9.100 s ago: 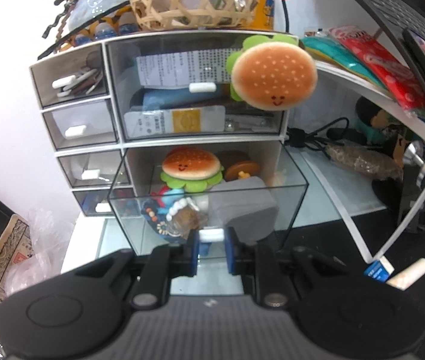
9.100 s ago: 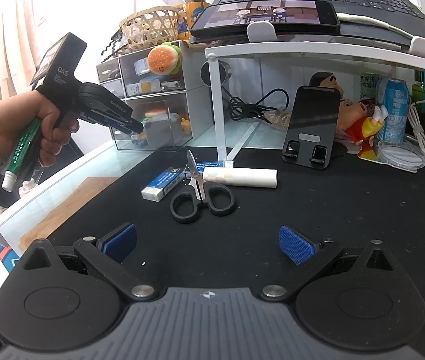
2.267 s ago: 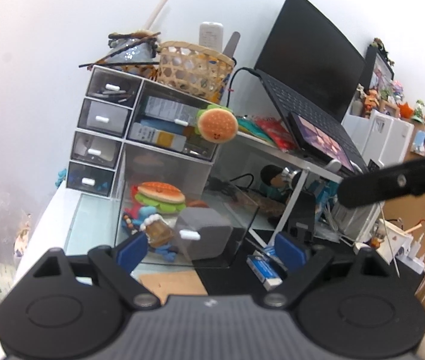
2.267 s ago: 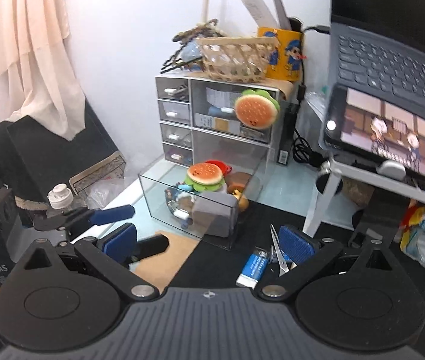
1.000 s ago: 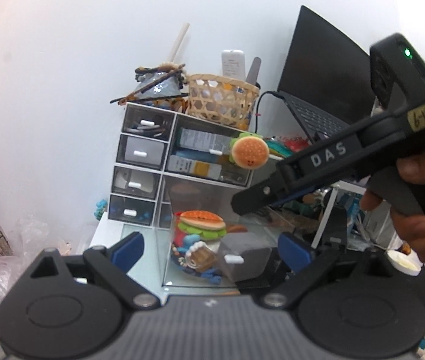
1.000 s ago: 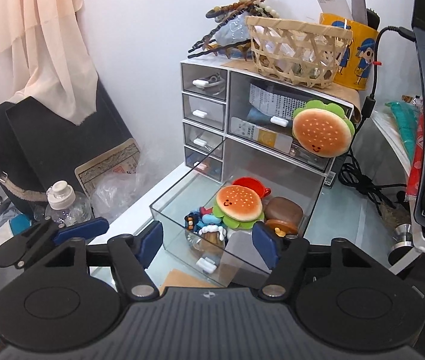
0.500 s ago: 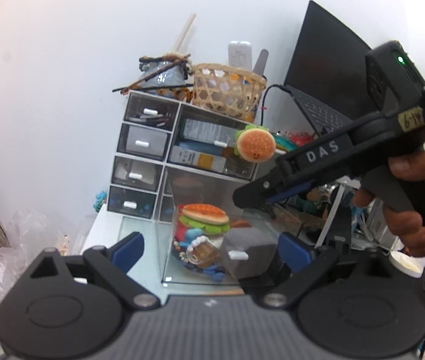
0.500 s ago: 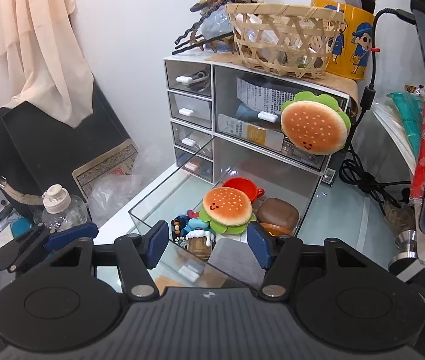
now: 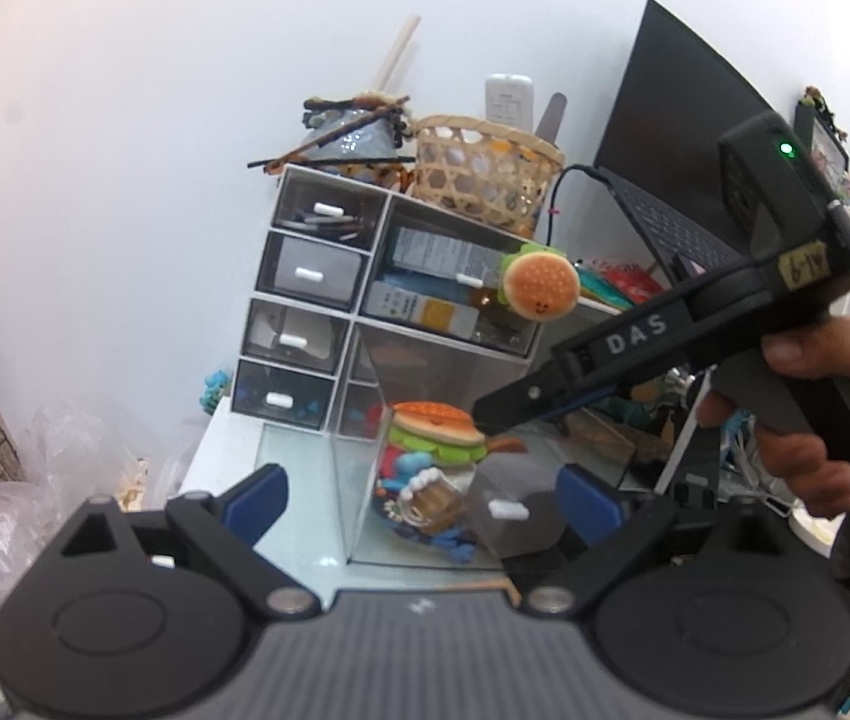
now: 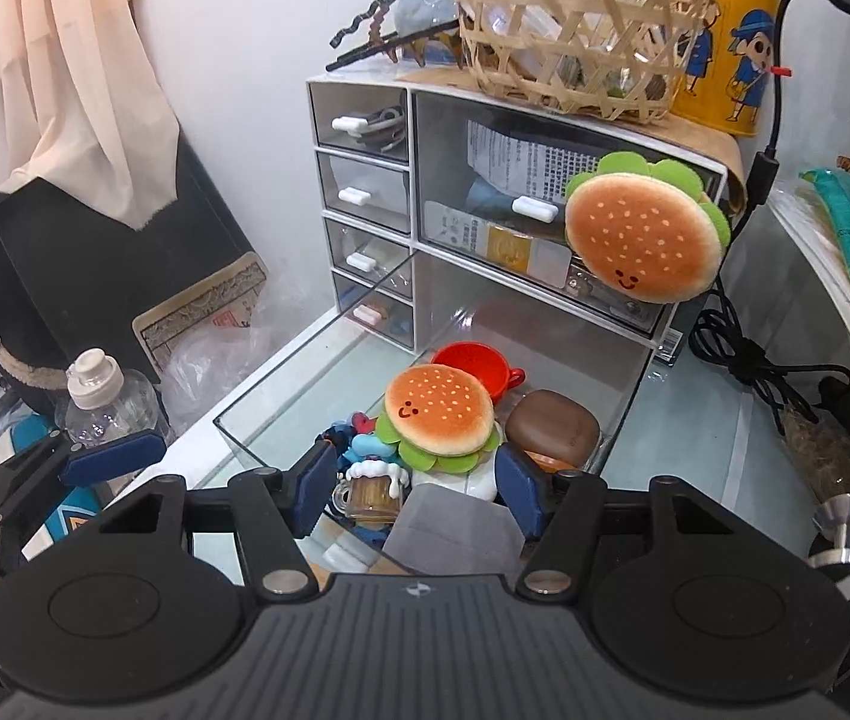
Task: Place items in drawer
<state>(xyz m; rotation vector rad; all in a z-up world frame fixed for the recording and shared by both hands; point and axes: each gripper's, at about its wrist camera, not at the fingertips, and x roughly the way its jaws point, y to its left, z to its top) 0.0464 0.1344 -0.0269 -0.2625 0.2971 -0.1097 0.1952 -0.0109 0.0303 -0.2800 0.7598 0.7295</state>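
Closer now, right gripper (image 10: 413, 495) hangs half-open over drawer (image 10: 281, 387); left gripper's (image 9: 425, 495) jaws wide.

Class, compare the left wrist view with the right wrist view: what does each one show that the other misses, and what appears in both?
Only the left wrist view shows the open black laptop and the hand holding the right claw's black handle. Only the right wrist view shows the clear plastic water bottle, the cream curtain and the red toy cup. Both show the pulled-out clear plastic drawer, the burger plush inside it, the second burger plush hanging on the white organiser, and the woven bamboo basket.
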